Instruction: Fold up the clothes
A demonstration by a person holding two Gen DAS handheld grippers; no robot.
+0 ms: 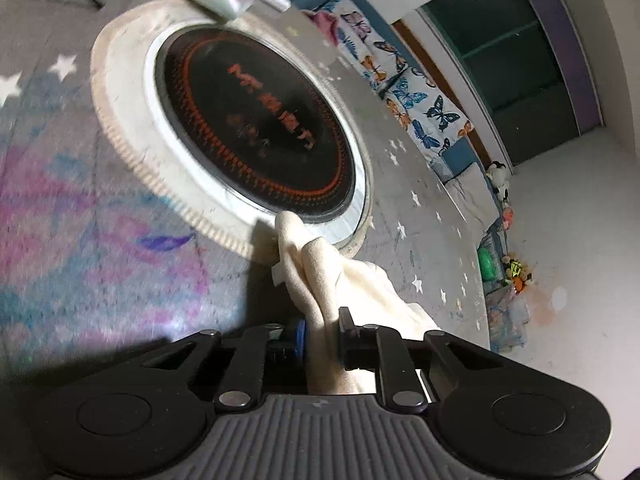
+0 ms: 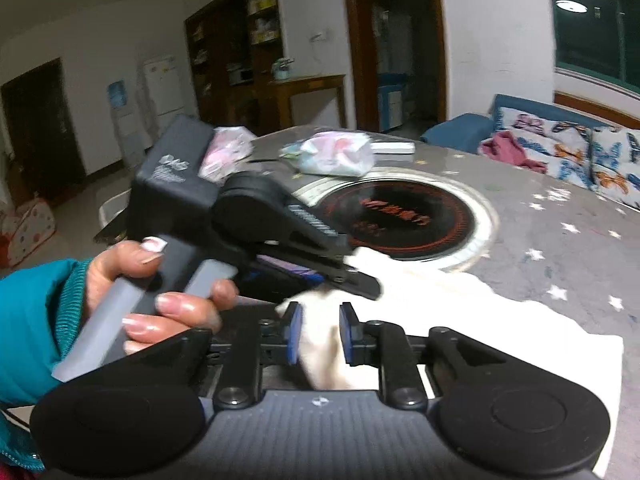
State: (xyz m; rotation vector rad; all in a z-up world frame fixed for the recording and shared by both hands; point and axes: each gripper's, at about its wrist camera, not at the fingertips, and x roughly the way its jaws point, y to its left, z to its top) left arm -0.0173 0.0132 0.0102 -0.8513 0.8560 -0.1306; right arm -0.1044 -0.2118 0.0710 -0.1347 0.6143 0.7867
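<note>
One round table [image 1: 60,208], grey cover printed with white stars and smeared with pink and blue colour, served as landmark for all entries below.

One sofa [image 2: 520,118], blue, beyond the table's far edge; on it three butterfly-print cushions [image 2: 568,152] counted in the right wrist view, and one pink garment [image 2: 506,150] lying at their left end.

One circular black hob [image 1: 256,128], set into the table's centre, with one pale ribbed ring around it and orange lettering on the glass.

One cream cloth [image 2: 480,312], the task's item, lay spread on the table at its near edge, one bunched end reaching the hob's ring.

Two grippers, black, both at the table's near edge:
- Left gripper [image 1: 322,334]: clenched on a gathered fold of the cream cloth, fabric rising between its two fingers toward the hob. One hand [image 2: 160,292] in a teal sleeve held its handle, seen in the right wrist view.
- Right gripper [image 2: 318,334]: two blue pads stood either side of a bunch of the cream cloth; blur left it unclear whether the pads pressed the fabric, so I cannot tell its grip.

Two soft pastel bundles [image 2: 340,156], pink and pale green, on the table's far side past the hob; beside them one flat white box [image 2: 394,147].
</note>
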